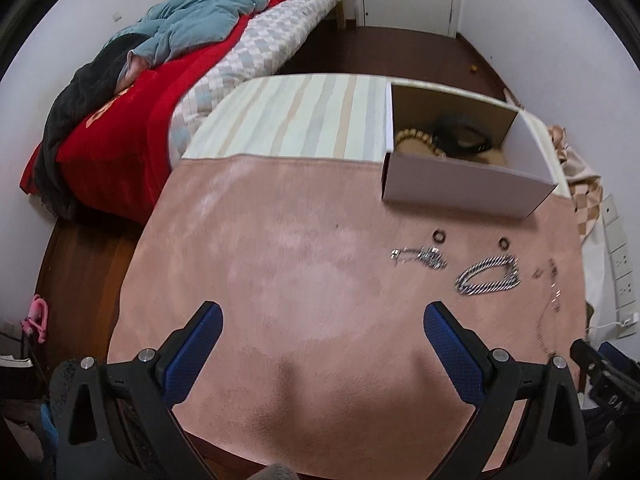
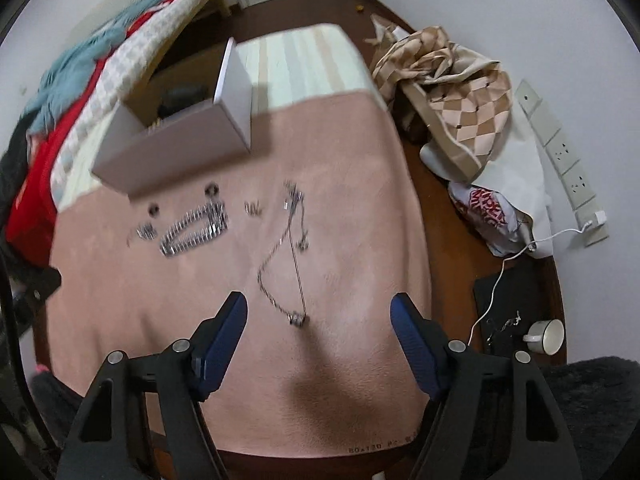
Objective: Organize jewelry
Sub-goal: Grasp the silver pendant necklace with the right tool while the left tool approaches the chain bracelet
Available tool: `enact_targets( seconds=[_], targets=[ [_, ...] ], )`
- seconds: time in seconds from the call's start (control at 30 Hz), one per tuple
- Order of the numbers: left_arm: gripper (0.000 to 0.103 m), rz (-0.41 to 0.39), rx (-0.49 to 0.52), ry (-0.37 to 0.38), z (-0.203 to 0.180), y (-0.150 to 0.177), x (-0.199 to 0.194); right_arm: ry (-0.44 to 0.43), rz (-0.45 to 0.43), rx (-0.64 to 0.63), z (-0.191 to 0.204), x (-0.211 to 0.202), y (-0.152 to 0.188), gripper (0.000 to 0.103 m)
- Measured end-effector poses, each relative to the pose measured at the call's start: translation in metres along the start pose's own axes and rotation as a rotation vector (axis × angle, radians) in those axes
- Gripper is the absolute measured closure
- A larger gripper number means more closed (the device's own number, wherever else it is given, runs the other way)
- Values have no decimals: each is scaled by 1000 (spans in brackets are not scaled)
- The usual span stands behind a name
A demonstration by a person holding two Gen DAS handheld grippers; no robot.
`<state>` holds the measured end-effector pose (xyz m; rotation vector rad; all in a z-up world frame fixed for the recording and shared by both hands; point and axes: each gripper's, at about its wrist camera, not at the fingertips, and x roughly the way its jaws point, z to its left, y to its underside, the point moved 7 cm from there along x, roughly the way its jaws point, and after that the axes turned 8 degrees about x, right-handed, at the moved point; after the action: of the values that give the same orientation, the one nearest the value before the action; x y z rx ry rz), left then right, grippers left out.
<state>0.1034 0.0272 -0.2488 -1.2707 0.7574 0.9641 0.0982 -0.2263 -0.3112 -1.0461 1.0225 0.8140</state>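
A bed [image 1: 224,68] fills the upper left of the left wrist view, with a red blanket [image 1: 132,128], a crumpled blue quilt [image 1: 208,12] and a checked cover [image 1: 276,36] on it. Dark wooden floor [image 1: 384,48] runs behind. In the right wrist view, a beige checked bag [image 2: 460,92] slumps at the upper right beside a white printed bag [image 2: 492,212]. A row of wall sockets [image 2: 560,152] sits on the right wall, with a white cable [image 2: 504,272] trailing down. A white cup [image 2: 548,336] lies tipped on the floor at the lower right.
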Motion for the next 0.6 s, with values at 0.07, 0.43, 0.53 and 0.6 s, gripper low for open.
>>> enact_targets(
  seconds=[0.07,0.43,0.53,0.6],
  targets=[
    [0,9,12,-8,-2,5,5,11,7,-31,4,13,7,36],
    [0,71,7,6,1,17,20,22,-59,-93,16,26,20,92],
    [0,66,2,21,-1,12,20,-44,-109,-46,16,3,9,92],
    [0,62,3,48,-6,7,20,-81,-145,-27,16,-14,-1,92]
  ],
)
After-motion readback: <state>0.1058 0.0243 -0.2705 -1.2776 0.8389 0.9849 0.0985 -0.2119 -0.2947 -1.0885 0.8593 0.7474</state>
